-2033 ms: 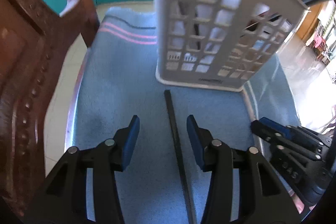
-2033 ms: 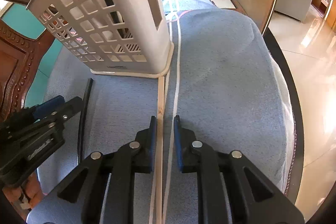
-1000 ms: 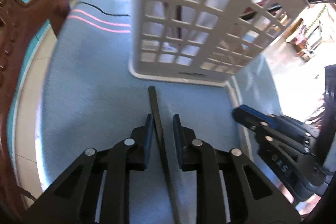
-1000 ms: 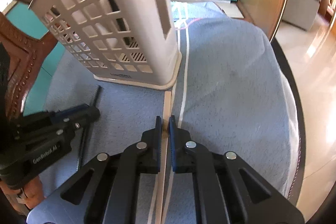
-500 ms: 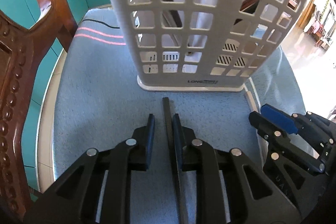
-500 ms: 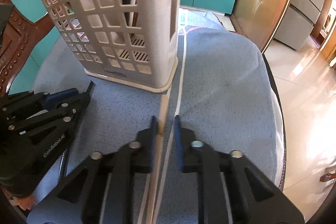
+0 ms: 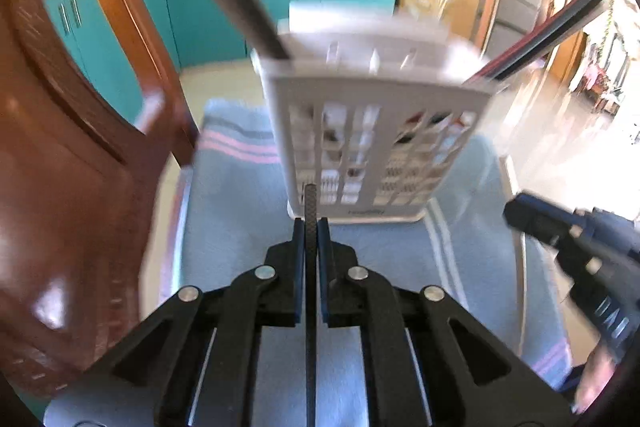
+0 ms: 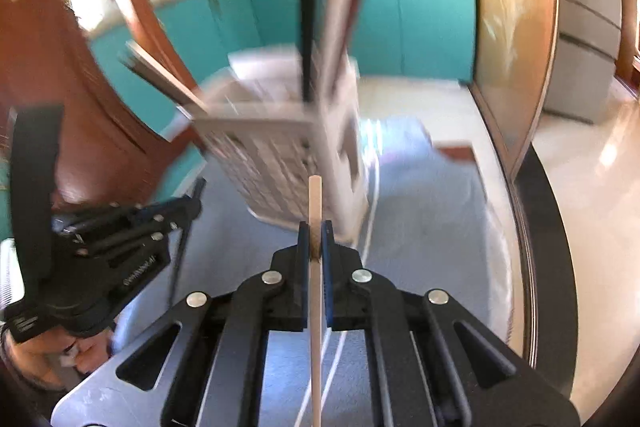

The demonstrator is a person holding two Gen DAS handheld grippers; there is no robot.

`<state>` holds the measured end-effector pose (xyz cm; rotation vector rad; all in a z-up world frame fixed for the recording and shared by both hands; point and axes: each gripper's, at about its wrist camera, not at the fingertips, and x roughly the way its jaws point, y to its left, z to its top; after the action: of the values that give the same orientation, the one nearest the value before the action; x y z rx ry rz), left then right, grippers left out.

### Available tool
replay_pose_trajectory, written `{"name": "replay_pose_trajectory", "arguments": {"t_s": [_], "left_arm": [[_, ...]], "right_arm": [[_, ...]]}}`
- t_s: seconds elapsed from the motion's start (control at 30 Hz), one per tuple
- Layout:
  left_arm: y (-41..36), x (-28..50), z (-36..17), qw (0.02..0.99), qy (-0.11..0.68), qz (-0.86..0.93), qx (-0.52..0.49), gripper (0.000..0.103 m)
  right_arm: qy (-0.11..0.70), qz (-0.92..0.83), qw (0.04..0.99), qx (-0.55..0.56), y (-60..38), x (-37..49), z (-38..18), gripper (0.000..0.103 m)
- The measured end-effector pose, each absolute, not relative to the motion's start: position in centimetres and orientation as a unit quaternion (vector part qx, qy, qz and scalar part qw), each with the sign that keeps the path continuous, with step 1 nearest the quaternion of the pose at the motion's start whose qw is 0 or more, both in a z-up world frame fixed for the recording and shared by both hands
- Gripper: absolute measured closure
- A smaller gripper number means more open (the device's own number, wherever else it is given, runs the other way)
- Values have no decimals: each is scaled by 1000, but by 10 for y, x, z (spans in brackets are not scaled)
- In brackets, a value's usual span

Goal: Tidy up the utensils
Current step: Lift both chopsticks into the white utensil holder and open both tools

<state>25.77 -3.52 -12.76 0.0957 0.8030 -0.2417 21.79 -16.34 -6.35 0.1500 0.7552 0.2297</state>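
Both grippers angle downward over our blue-clothed table (image 7: 240, 227): left gripper (image 7: 311, 227) clamps a black chopstick (image 7: 311, 287), right gripper (image 8: 315, 231) clamps a wooden chopstick (image 8: 315, 307), facing the white utensil basket (image 7: 380, 131).

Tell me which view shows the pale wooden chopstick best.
The right wrist view. There the pale wooden chopstick runs up the middle of the frame, clamped between the right tongs, its tip in front of the white utensil basket. The left wrist view shows the right tongs at its right edge, but I cannot make out this chopstick there.

Black chopstick (image 7: 310, 211), pale wooden chopstick (image 8: 315, 203), white lattice holder (image 7: 372, 155) upright on cloth
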Motion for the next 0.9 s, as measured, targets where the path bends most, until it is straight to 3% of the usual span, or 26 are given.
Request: {"name": "replay_pose_trajectory", "arguments": {"t_s": [0.33, 0.53, 0.7, 0.9], "left_arm": [[1, 184, 17, 952, 251, -173, 13, 96], [21, 198, 95, 970, 165, -172, -52, 96], [24, 217, 103, 982, 106, -123, -100, 96], [4, 257, 62, 978, 150, -103, -106, 96]], "right_arm": [[213, 166, 955, 120, -201, 166, 77, 96], [104, 142, 969, 174, -222, 176, 132, 96], [80, 102, 975, 182, -226, 209, 115, 96], [118, 89, 976, 163, -212, 240, 82, 96]]}}
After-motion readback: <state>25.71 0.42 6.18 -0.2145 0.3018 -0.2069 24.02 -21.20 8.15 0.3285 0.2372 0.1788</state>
